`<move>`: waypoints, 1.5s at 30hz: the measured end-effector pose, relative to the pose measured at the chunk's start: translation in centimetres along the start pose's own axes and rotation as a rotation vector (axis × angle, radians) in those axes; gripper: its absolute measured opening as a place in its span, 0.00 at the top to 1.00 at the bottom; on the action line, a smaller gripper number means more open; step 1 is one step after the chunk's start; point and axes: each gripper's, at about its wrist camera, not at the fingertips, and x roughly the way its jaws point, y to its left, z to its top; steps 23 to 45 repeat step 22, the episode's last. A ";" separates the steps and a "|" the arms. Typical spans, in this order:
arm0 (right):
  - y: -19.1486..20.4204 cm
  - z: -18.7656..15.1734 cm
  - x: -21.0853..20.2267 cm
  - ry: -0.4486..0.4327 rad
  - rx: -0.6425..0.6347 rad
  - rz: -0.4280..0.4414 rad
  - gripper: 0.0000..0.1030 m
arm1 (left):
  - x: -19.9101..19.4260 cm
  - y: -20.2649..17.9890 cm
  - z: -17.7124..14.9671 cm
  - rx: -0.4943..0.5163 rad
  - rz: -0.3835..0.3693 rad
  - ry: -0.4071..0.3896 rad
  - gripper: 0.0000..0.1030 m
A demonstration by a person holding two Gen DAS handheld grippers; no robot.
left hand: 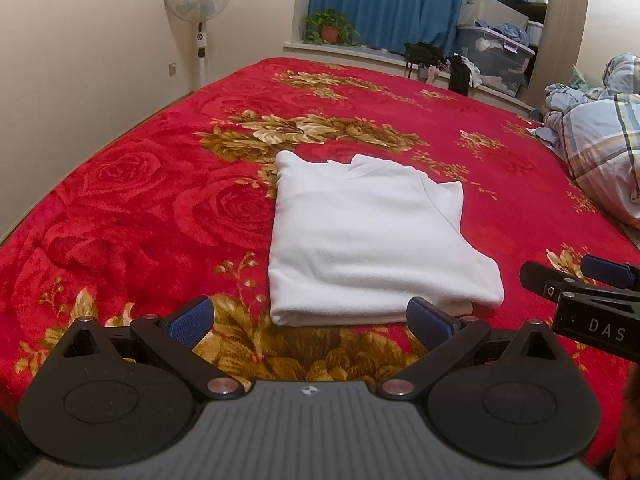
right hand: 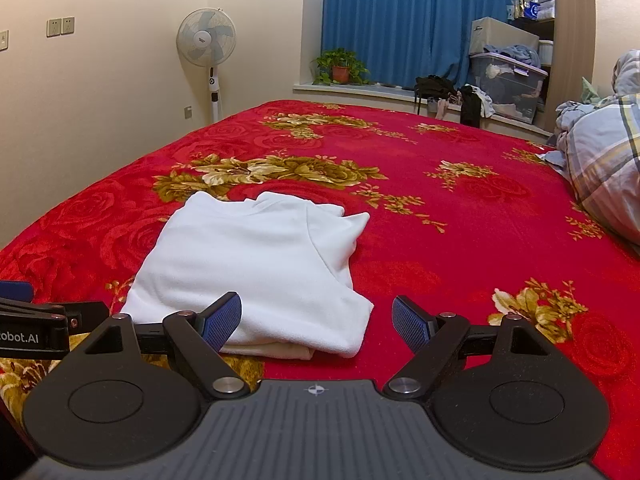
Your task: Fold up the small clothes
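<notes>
Left gripper (left hand: pixel 310 322): jaws spread wide, blue pads facing inward, nothing between them, tilted down over near edge of bed. Right gripper (right hand: pixel 316 322): jaws equally wide, empty, same downward tilt, just beside left one; its tip visible at right edge of left wrist view. Sliver of hand (left hand: pixel 630 432) at lower right corner of left wrist view.

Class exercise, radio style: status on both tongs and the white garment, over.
Left tongs open, empty. Right tongs open, empty. White garment folded flat on red blanket. Nothing in the way.
</notes>
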 end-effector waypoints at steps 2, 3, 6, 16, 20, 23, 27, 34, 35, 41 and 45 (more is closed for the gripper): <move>0.0 0.0 0.0 0.000 -0.001 0.000 0.19 | 0.0 0.0 0.0 0.002 -0.001 0.000 0.00; 0.0 0.0 0.0 0.000 -0.001 0.000 0.19 | 0.0 0.0 0.0 0.003 -0.003 0.000 0.00; 0.0 0.0 0.0 0.000 0.000 0.000 0.19 | 0.1 0.1 0.0 0.006 -0.007 0.000 0.00; 0.1 0.0 0.0 -0.001 0.000 -0.001 0.19 | 0.2 0.1 -0.1 0.014 -0.016 -0.003 0.00; 0.1 0.0 0.0 0.000 0.000 0.000 0.19 | 0.2 0.1 -0.1 0.014 -0.018 -0.009 0.00; 0.0 0.0 0.0 0.000 0.000 0.000 0.19 | 0.2 0.1 -0.1 0.015 -0.017 -0.010 0.00; 0.0 0.0 0.0 0.000 0.000 0.000 0.19 | 0.2 0.1 -0.1 0.015 -0.017 -0.010 0.00; 0.0 0.0 0.0 0.000 0.000 0.000 0.19 | 0.2 0.1 -0.1 0.015 -0.017 -0.010 0.00; 0.0 0.0 0.0 0.000 0.000 0.000 0.19 | 0.2 0.1 -0.1 0.015 -0.017 -0.010 0.00; 0.0 0.0 0.0 0.000 0.000 0.000 0.19 | 0.2 0.1 -0.1 0.015 -0.017 -0.010 0.00; 0.0 0.0 0.0 0.000 0.000 0.000 0.19 | 0.2 0.1 -0.1 0.015 -0.017 -0.010 0.00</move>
